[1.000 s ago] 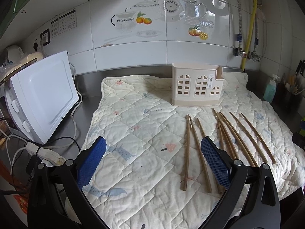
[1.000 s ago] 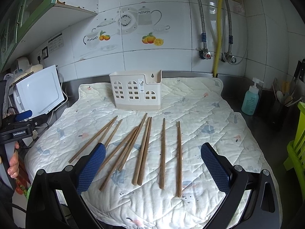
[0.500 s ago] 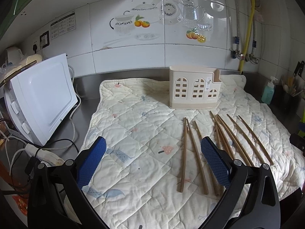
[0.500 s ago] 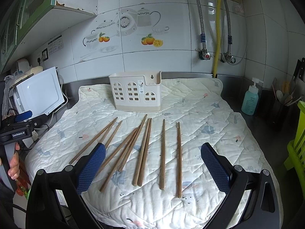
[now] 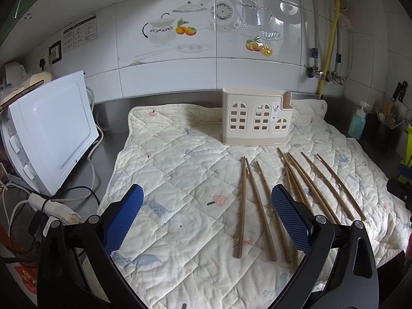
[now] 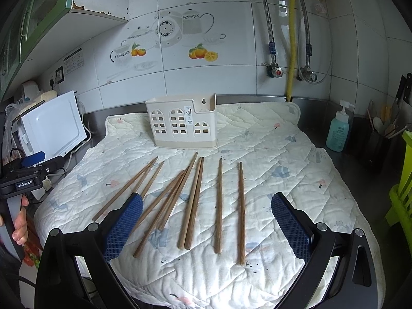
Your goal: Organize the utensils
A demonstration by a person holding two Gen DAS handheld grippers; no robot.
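Observation:
Several wooden chopsticks (image 6: 193, 203) (image 5: 260, 208) lie loose on a quilted cream mat (image 6: 283, 170) (image 5: 180, 170). Behind them stands a beige utensil holder (image 6: 181, 125) (image 5: 256, 117) with arched window cut-outs, upright and with nothing visible inside. My left gripper (image 5: 207, 217) is open above the mat's front, its right pad beside the leftmost chopsticks. My right gripper (image 6: 206, 228) is open, held above the near ends of the chopsticks. Neither holds anything.
A white appliance (image 5: 49, 136) with cables and a power strip (image 5: 51, 206) sits left of the mat. A soap bottle (image 6: 337, 128), a dark utensil pot (image 6: 381, 139) and a green rack (image 6: 401, 190) stand right. The tiled wall carries pipes (image 6: 292, 36). A hand (image 6: 19, 221) holds the left gripper.
The left gripper's view has drifted slightly, so the holder and chopsticks sit a little lower and further left in it. The right gripper has barely moved. Both stay open.

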